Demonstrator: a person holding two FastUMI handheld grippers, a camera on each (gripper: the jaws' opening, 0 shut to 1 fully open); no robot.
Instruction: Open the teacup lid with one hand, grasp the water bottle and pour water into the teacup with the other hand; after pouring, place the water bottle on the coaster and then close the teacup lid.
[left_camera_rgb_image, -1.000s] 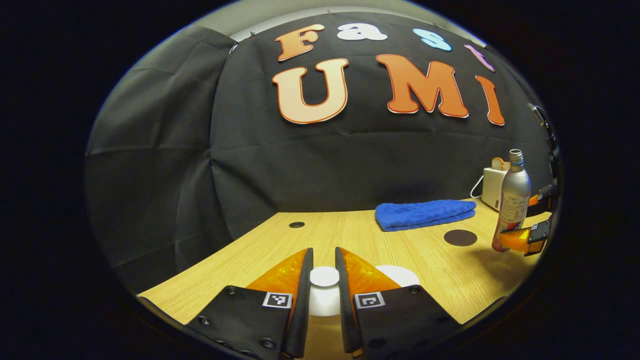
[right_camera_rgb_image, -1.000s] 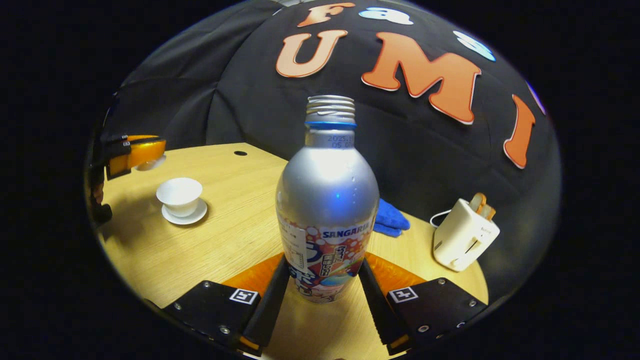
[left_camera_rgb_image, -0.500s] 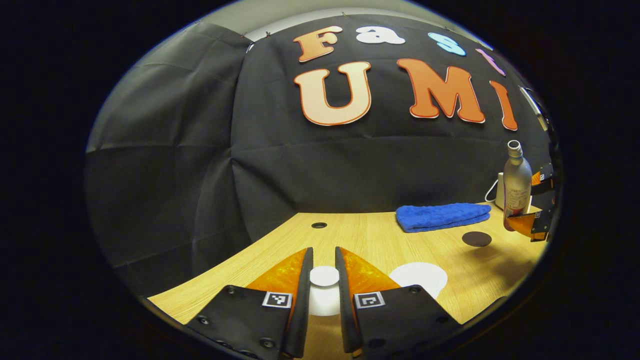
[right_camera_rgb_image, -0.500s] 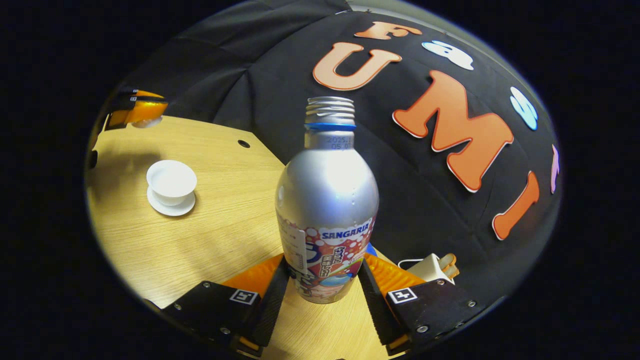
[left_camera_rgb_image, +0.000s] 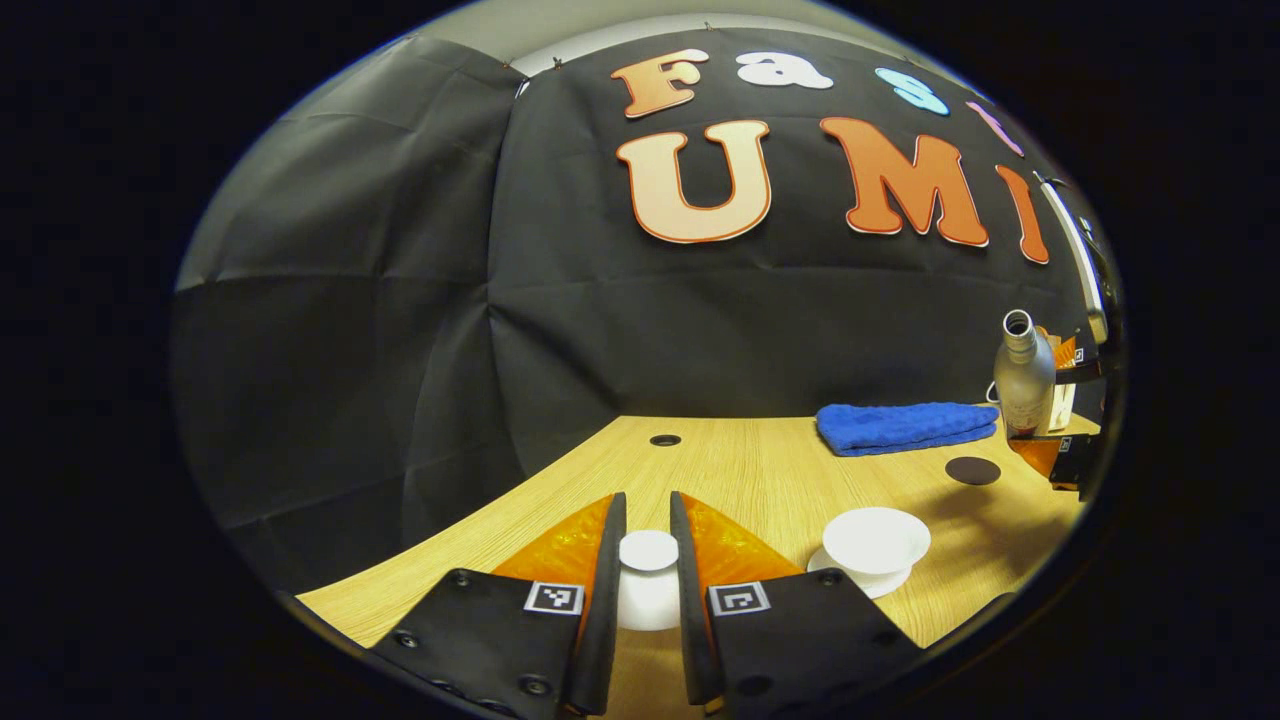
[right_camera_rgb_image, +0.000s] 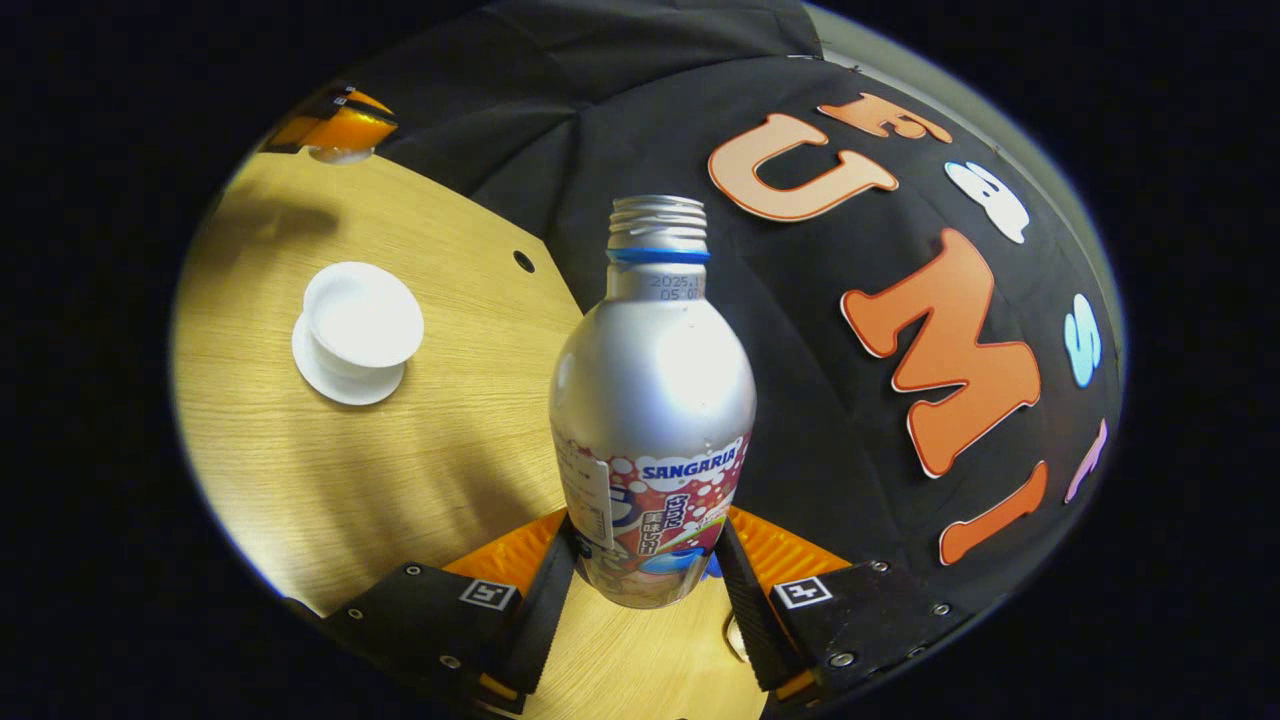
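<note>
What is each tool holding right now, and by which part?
Left tool: the white round teacup lid, pinched by its knob. Right tool: the silver metal water bottle, clamped at its lower labelled body.

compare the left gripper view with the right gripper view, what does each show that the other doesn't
Left gripper view alone: the blue towel, the dark coaster, and the lid pinched in the left claw.

Right gripper view alone: the bottle's label close up, between the right claw's fingers.

Both: the open teacup on its saucer, the uncapped water bottle, the wooden table, and the other claw farther off.
</note>
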